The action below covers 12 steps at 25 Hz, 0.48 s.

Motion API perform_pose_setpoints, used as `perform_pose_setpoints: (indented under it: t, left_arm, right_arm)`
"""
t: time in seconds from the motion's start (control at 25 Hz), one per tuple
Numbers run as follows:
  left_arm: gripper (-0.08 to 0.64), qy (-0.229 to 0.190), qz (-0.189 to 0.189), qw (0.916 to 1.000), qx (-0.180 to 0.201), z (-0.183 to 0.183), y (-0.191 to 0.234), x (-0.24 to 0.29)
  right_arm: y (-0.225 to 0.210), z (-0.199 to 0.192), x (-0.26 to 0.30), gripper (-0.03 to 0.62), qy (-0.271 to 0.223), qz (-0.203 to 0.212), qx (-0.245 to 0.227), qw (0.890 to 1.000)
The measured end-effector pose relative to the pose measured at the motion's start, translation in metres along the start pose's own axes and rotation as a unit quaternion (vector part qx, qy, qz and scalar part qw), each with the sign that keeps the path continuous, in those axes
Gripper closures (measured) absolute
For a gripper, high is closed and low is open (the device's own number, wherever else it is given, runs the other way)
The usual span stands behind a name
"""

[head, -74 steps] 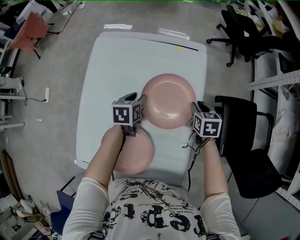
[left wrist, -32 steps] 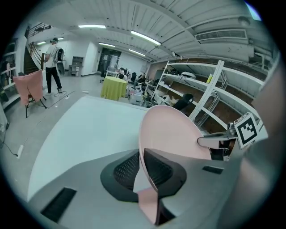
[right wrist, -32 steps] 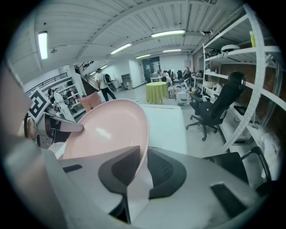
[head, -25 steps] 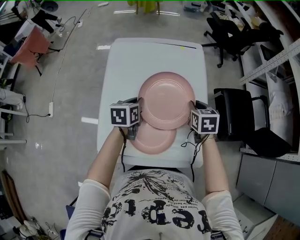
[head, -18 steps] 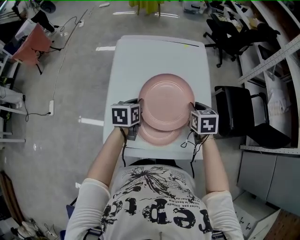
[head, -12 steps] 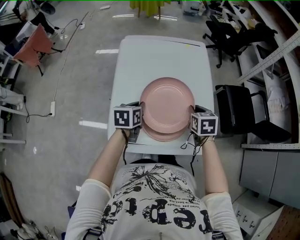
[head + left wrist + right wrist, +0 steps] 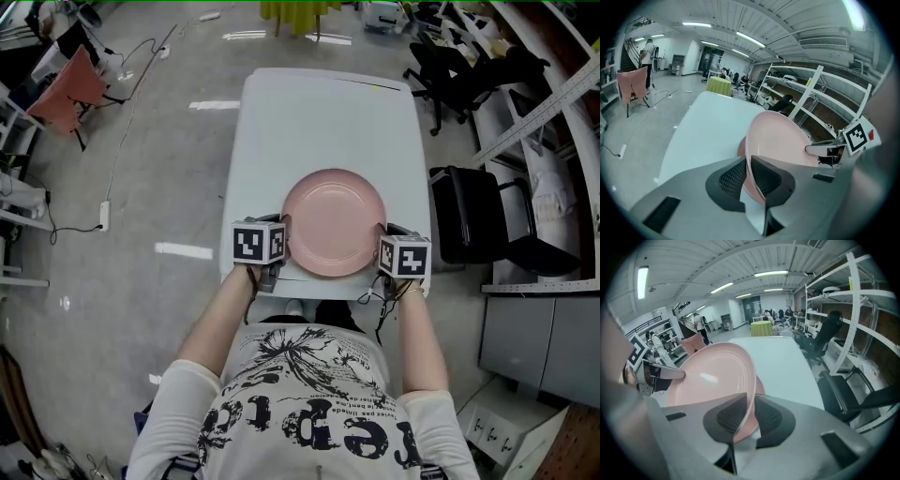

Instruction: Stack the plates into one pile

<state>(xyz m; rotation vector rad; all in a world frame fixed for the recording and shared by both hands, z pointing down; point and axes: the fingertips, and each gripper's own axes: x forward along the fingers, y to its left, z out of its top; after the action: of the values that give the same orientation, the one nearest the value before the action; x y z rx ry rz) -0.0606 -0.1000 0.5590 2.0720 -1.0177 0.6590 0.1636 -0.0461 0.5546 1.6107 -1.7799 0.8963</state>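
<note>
Left gripper (image 7: 281, 242) and right gripper (image 7: 384, 242) each pinch an opposite rim of the upper pink plate (image 7: 334, 221).

On the left, the jaws are drawn nearly together, pads pressed on the plate's left rim. The plate sits over the near end of the white table (image 7: 319, 122), and a second pink plate (image 7: 740, 149) peeks out just beneath it; whether the two touch cannot be told. On the right, the jaws are likewise narrow, clamped on the right rim.

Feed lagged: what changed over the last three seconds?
The round pink plate was carried back toward the person, now over the second pink plate on the white table. Left gripper and right gripper stay clamped on its rim.
</note>
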Motion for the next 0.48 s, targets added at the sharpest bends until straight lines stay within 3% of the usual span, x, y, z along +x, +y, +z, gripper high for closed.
perform_pose_setpoints:
  t: [0.48]
  left_arm:
    - [0.52, 0.029, 0.027, 0.9992, -0.013, -0.019, 0.009, 0.026]
  right_arm:
    - [-0.01, -0.018, 0.024, 0.532, 0.028, -0.014, 0.001, 1.0]
